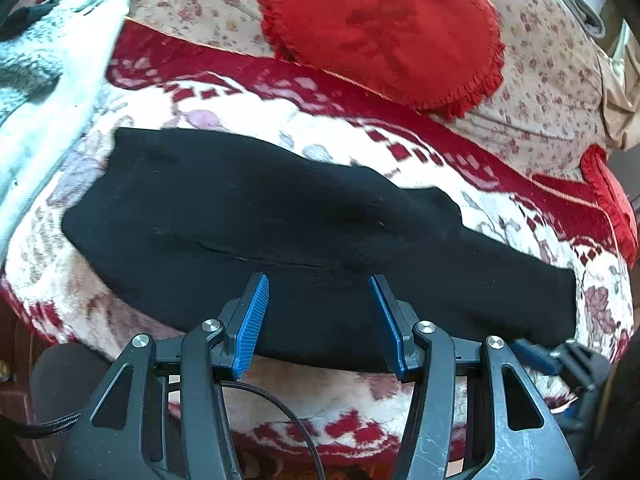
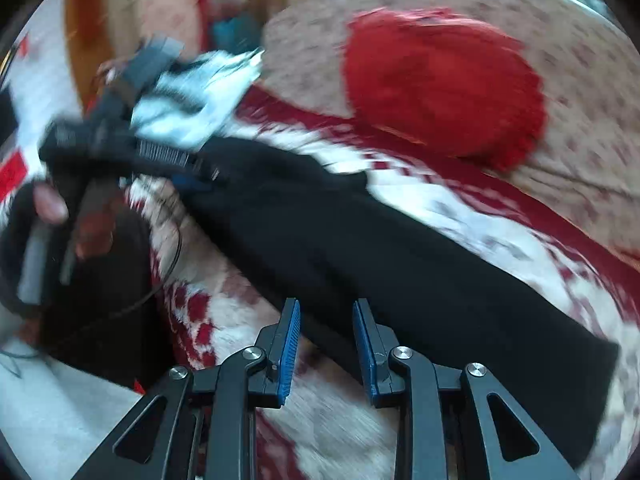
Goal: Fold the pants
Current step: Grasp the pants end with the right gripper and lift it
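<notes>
The black pants (image 1: 280, 220) lie flat in a long strip across a red and white flowered blanket (image 1: 240, 100). My left gripper (image 1: 318, 282) hangs over their near edge with its blue pads (image 1: 254, 316) apart and nothing pinched between them. My right gripper (image 1: 536, 354) shows blurred at the lower right, by the pants' right end. In the right wrist view the pants (image 2: 400, 264) run diagonally. My right gripper (image 2: 326, 304) stands open over their near edge with nothing gripped. A hand (image 2: 48, 204) holds the left gripper (image 2: 188, 178) at the pants' far end.
A round red frilled cushion (image 1: 380, 32) (image 2: 440, 88) rests on the flowered sheet behind the blanket. A second red cushion (image 1: 612, 200) lies at the right. A white and grey garment (image 1: 48, 60) (image 2: 192, 96) sits at the left end. A black cable (image 1: 280, 404) hangs under the left gripper.
</notes>
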`<state>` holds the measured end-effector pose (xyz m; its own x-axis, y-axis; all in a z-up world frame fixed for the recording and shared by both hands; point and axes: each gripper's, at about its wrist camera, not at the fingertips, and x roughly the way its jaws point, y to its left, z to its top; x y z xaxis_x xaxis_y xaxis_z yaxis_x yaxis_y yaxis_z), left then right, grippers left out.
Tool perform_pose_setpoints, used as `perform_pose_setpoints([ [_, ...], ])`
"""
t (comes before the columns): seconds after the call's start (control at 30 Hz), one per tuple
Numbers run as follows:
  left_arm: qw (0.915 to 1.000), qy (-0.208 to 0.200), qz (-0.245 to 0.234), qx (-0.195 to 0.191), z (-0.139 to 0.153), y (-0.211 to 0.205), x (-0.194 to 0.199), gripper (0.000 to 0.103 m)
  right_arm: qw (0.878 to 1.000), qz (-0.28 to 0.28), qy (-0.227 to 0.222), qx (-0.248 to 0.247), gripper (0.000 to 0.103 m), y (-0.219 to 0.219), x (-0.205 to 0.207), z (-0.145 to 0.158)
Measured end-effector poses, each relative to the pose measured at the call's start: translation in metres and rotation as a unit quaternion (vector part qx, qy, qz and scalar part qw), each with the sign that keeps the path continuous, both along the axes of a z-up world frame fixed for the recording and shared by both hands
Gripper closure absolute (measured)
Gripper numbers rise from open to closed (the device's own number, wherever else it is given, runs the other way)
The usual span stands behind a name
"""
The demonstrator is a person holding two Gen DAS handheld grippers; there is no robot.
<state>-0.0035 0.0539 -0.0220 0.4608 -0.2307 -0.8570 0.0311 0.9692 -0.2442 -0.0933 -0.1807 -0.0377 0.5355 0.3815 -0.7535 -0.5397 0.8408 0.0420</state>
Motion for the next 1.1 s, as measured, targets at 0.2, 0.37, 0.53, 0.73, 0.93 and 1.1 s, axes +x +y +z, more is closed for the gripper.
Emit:
perform_pose_setpoints([
  [0.2, 0.9982, -0.006, 0.059, -0.010, 0.004, 0.049, 0.000, 0.052, 0.995, 0.043, -0.020, -0.082, 0.077, 0.040, 0.010, -0.030],
  [0.37, 0.9933, 0.009, 0.112, -0.029, -0.006, 0.088, 0.004, 0.052, 0.991, 0.045, -0.046, -0.114, 0.077, 0.049, 0.019, -0.034],
  [0.53, 0.9908, 0.009, 0.127, -0.045, -0.003, 0.103, 0.004, 0.052, 0.999, 0.041, 0.002, -0.033, 0.098, 0.044, 0.036, -0.026],
  [0.73, 0.9906, -0.015, 0.132, -0.032, 0.009, 0.108, -0.001, 0.052, 0.999, 0.037, 0.029, 0.024, 0.099, 0.040, 0.015, -0.007],
  [0.93, 0.9897, -0.008, 0.139, -0.032, 0.007, 0.112, 0.001, 0.052, 0.996, 0.045, 0.073, -0.006, 0.103, 0.064, 0.001, -0.045],
  [1.1, 0.9928, -0.019, 0.115, -0.027, 0.012, 0.092, 0.001, 0.052, 0.998, 0.004, 0.021, 0.055, 0.098, 0.026, -0.013, -0.004],
])
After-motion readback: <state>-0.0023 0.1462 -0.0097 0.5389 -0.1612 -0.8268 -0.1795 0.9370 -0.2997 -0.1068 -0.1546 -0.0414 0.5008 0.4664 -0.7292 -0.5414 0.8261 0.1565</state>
